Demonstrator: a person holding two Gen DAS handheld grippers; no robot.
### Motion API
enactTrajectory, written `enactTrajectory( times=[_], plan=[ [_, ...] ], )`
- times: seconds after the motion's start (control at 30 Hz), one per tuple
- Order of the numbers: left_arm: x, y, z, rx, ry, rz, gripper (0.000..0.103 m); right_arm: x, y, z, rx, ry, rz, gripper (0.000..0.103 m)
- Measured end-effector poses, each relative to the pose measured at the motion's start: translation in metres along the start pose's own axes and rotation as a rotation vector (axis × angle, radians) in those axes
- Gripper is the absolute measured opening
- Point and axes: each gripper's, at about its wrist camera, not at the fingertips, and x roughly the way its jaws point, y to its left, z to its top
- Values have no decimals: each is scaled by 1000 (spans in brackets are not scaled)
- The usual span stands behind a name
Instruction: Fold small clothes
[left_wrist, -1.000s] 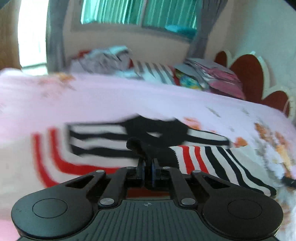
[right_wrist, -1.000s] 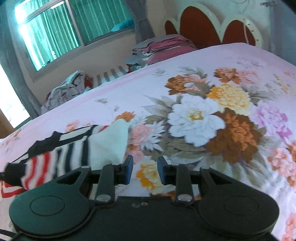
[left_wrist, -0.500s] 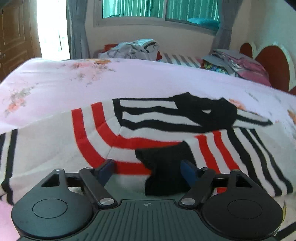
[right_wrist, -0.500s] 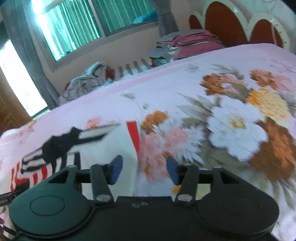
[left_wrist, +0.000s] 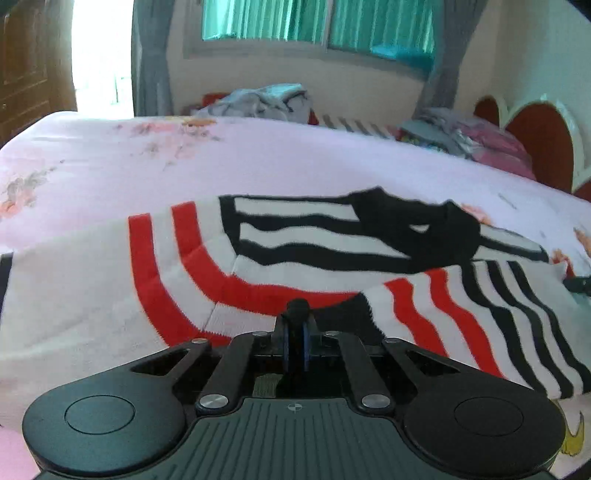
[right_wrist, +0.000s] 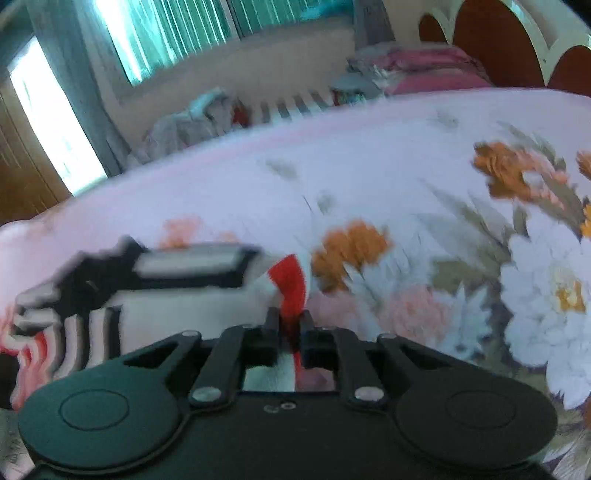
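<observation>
Garment: a small knitted sweater, white with red and black stripes and a black neck band (left_wrist: 332, 251), lies spread across the near part of the bed; in the right wrist view (right_wrist: 184, 295) it sits at the left, blurred
Fold: a striped sleeve lies over the body of the sweater on its right side, red stripes giving way to black ones toward the cuff end
Left gripper (left_wrist: 295, 332): jaws drawn tight together on a black edge of the sweater, a small black nub of knit poking up between the tips
Right gripper (right_wrist: 290, 325): jaws pinched close on a white-and-red corner of the sweater, the red stripe rising out from between them
Bedsheet: pale pink cotton printed with big white, orange and pink flowers (right_wrist: 424, 177), under the sweater and stretching far to the right
Far side: a heap of grey crumpled clothes (left_wrist: 258, 101) and a stack of pink and grey folded clothes (left_wrist: 480, 144) along the bed's far edge
Headboard: dark red scalloped panels edged in cream (left_wrist: 543, 144), at the right
Window: green slatted blinds with grey curtains (left_wrist: 317, 22) above the heap
</observation>
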Motion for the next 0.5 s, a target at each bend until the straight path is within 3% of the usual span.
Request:
enactTrajectory(
  times=[0.07, 0.1, 0.17, 0.2, 0.27, 0.4, 0.5],
  plan=[
    [0, 0, 5, -3, 19, 8, 14, -7, 2, 2, -1, -12, -42, 22],
    [-3, 0, 9, -13, 21, 36, 27, -13, 4, 3, -13, -39, -69, 27],
    [-20, -4, 14, 13, -56, 124, 39, -30, 12, 2, -59, -100, -88, 26],
    [-29, -10, 16, 29, -95, 109, 44, -34, 16, 0, -79, -103, -69, 26],
    [-27, -29, 25, 40, -73, 23, 44, -31, 39, -6, -160, -69, 12, 25],
    [-6, -101, 27, 170, -10, -131, 48, -13, 96, -23, -297, 9, 160, 23],
    [14, -122, 22, 259, 46, -146, 50, -7, 114, -25, -403, 26, 152, 22]
  ],
)
